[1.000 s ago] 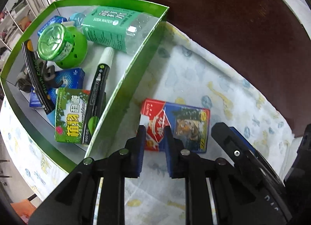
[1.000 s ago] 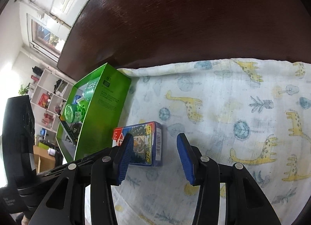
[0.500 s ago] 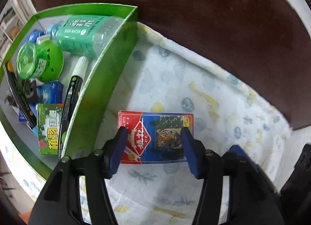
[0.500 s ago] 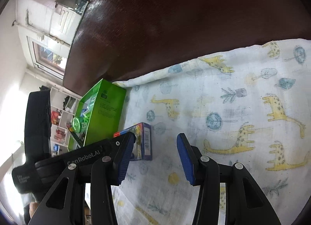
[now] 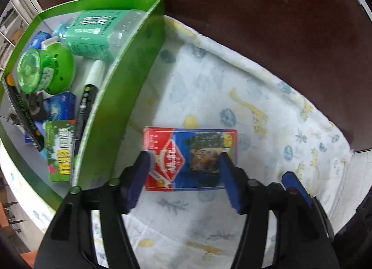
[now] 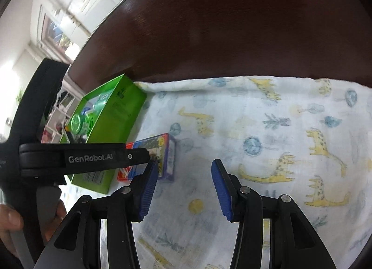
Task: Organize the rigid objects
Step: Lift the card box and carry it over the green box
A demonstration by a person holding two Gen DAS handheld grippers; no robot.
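Observation:
A red and blue card box (image 5: 190,143) with a tiger picture lies flat on the giraffe-print cloth (image 5: 232,87), just right of the green box (image 5: 121,97). My left gripper (image 5: 183,159) points down over the card box. Its jaws are opening, the box's short ends lie near the two blue pads, and the pads do not press on it. In the right wrist view the card box (image 6: 168,152) is partly hidden behind the left gripper's black body (image 6: 83,158). My right gripper (image 6: 184,165) stands open over bare cloth, with nothing between its fingers.
The green box (image 6: 116,117) holds a soda water bottle (image 5: 97,34), a round green container (image 5: 44,71), a black marker (image 5: 87,99), a small green carton (image 5: 58,150) and a blue carton (image 5: 60,106). Dark brown tabletop (image 5: 255,13) surrounds the cloth. A person's hand (image 6: 9,220) grips the left tool.
The left jaws went from shut to wide apart and now straddle the card box. The left gripper's body has come across the right wrist view, in front of the green box.

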